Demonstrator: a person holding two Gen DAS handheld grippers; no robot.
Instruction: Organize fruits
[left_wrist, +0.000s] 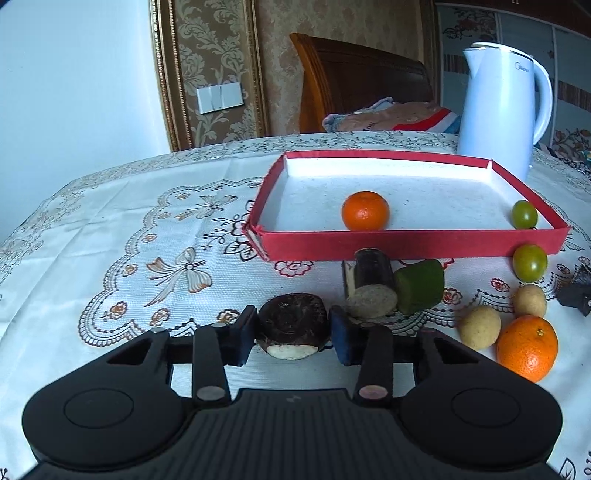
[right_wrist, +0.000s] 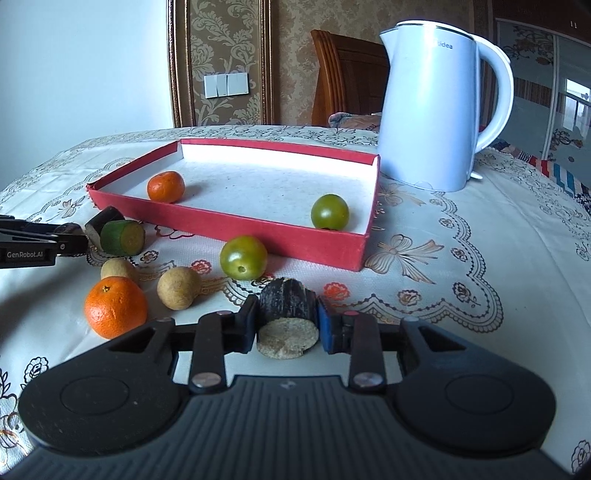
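Note:
My left gripper (left_wrist: 291, 328) is shut on a dark round water chestnut (left_wrist: 291, 321) just above the tablecloth. My right gripper (right_wrist: 286, 325) is shut on a dark sugarcane piece (right_wrist: 288, 314) with a pale cut end. A red tray (left_wrist: 406, 242) (right_wrist: 236, 225) holds a small orange (left_wrist: 365, 210) (right_wrist: 165, 186) and a green tomato (left_wrist: 523, 215) (right_wrist: 329, 212). In front of the tray lie another sugarcane piece (left_wrist: 371, 284), a green cane piece (left_wrist: 421, 286) (right_wrist: 122, 238), a green tomato (left_wrist: 529, 262) (right_wrist: 243, 257), two longans (left_wrist: 479, 328) (right_wrist: 179, 288) and an orange (left_wrist: 527, 347) (right_wrist: 115, 306).
A white electric kettle (left_wrist: 498, 107) (right_wrist: 436, 107) stands behind the tray's right end. The table has a lace-patterned cloth (left_wrist: 147, 229). The left gripper's arm (right_wrist: 33, 243) shows at the left edge of the right wrist view. A wooden chair (left_wrist: 362, 81) stands beyond the table.

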